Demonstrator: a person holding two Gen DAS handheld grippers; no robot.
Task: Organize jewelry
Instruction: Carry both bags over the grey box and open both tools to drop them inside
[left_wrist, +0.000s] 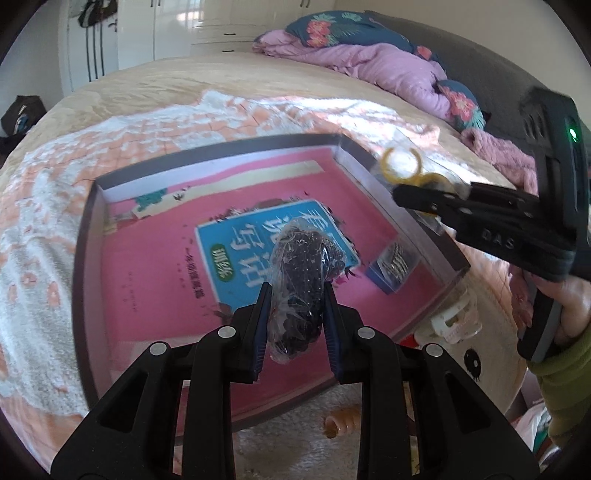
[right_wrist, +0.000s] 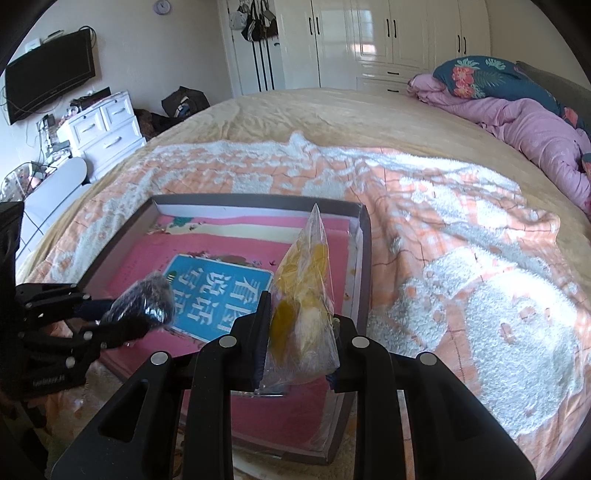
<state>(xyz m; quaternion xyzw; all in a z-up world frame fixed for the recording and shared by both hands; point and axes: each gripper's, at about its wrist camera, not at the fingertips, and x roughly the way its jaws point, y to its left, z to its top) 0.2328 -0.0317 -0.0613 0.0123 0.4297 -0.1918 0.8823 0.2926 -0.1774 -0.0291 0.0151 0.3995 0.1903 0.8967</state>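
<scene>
My left gripper is shut on a clear bag of dark beads, held above a shallow grey-rimmed box lined with a pink book. My right gripper is shut on a clear bag of yellow rings, also over the box. In the left wrist view the right gripper comes in from the right over the box's far corner with the yellow rings at its tip. The right wrist view shows the left gripper and its bead bag at the left.
A small blue box of silver pieces lies inside the grey-rimmed box at its right side. A white hair claw and an orange spiral tie lie outside it on the towel. A pink quilt lies at the bed's far right.
</scene>
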